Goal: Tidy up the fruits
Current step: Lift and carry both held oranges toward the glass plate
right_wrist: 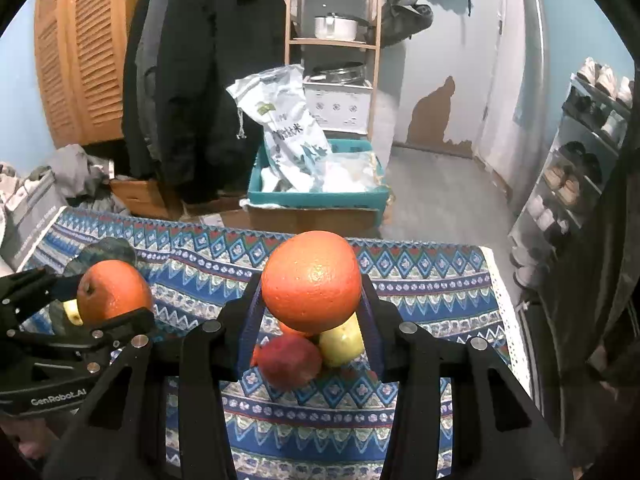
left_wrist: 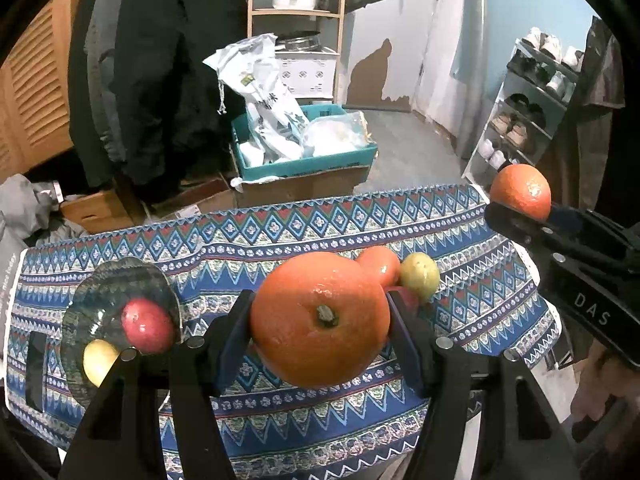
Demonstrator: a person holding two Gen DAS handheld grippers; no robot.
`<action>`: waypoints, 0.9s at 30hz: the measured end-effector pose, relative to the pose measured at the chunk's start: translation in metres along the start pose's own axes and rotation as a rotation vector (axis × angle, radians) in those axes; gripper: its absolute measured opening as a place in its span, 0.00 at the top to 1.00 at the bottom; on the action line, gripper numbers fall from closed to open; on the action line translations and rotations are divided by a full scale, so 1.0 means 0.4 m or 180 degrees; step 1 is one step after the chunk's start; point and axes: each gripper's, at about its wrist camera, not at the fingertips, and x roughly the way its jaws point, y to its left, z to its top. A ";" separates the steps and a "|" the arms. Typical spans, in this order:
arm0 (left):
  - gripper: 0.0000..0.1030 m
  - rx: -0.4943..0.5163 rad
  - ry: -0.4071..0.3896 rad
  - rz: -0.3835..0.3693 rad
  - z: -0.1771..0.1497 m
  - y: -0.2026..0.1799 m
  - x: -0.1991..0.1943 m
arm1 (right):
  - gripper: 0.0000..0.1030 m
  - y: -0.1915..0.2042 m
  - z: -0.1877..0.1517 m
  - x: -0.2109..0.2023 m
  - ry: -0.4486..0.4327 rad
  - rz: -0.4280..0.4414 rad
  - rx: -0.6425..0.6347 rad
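Note:
My left gripper (left_wrist: 320,316) is shut on a large orange (left_wrist: 320,320), held above the patterned tablecloth (left_wrist: 280,240). To its left a dark glass plate (left_wrist: 108,284) holds a red apple (left_wrist: 146,326) and a yellow fruit (left_wrist: 98,360). My right gripper (right_wrist: 312,292) is shut on another orange (right_wrist: 312,280), also seen at the right of the left wrist view (left_wrist: 520,192). Below it on the cloth lie a red apple (right_wrist: 288,360), a yellow-green apple (right_wrist: 344,344) and an orange fruit (right_wrist: 292,330), mostly hidden. The left gripper's orange shows at the left of the right wrist view (right_wrist: 112,292).
The table's far edge (left_wrist: 360,196) faces a teal box (left_wrist: 304,160) of white bags on cardboard. Dark coats (left_wrist: 160,80) hang at the left. A shoe rack (left_wrist: 532,108) stands at the right, close to the table's right edge. A wooden shelf (right_wrist: 332,44) stands behind.

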 end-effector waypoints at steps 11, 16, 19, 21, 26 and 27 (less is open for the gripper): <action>0.36 -0.0124 -0.0062 0.0092 0.007 0.065 -0.017 | 0.57 0.072 0.041 0.009 -0.0044 0.0106 -0.0096; 0.36 -0.0204 -0.0087 0.0161 0.006 0.104 -0.025 | 0.57 0.113 0.059 0.023 -0.0039 0.0183 -0.0136; 0.36 -0.0253 -0.0104 0.0198 0.005 0.127 -0.033 | 0.57 0.138 0.070 0.034 -0.0032 0.0220 -0.0171; 0.36 -0.0286 -0.0106 0.0216 0.006 0.143 -0.036 | 0.57 0.155 0.076 0.040 -0.0029 0.0250 -0.0194; 0.36 -0.0391 -0.0110 0.0292 0.005 0.193 -0.041 | 0.57 0.208 0.095 0.063 -0.0004 0.0347 -0.0259; 0.36 -0.0414 -0.0110 0.0307 0.004 0.205 -0.042 | 0.57 0.216 0.097 0.067 -0.0003 0.0362 -0.0272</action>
